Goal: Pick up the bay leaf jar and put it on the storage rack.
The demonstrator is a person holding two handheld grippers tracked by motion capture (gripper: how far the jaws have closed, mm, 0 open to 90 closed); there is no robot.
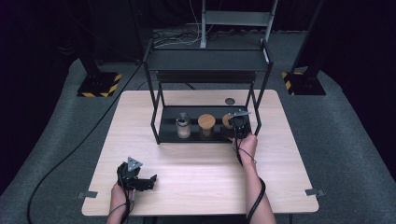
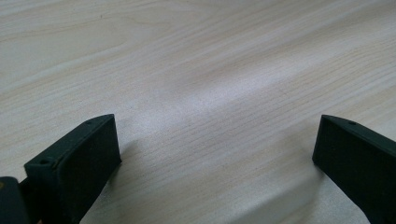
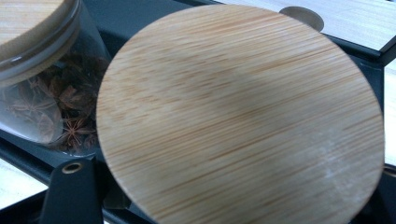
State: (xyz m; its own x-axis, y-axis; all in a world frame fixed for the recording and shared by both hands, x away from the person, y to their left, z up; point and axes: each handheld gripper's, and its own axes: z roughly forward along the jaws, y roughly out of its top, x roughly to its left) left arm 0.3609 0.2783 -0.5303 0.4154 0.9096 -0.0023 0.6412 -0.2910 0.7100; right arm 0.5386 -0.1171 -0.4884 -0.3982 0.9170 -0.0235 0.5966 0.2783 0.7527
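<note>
Three jars stand on the lower shelf of a black metal rack. My right gripper reaches into the shelf's right end and is shut on the right jar, just under its round bamboo lid. One black finger shows at the lid's lower left; the other is hidden beneath it. Beside it stands the middle jar, a glass jar of star anise with a matching lid. The left jar holds pale contents. My left gripper rests at the table's front left, open over bare wood.
A small dark disc lies on the table behind the rack, seen as a round spot past the shelf edge. The rack's upright posts flank the shelf. Black stands with yellow striped bases sit on the floor beyond the light wooden table.
</note>
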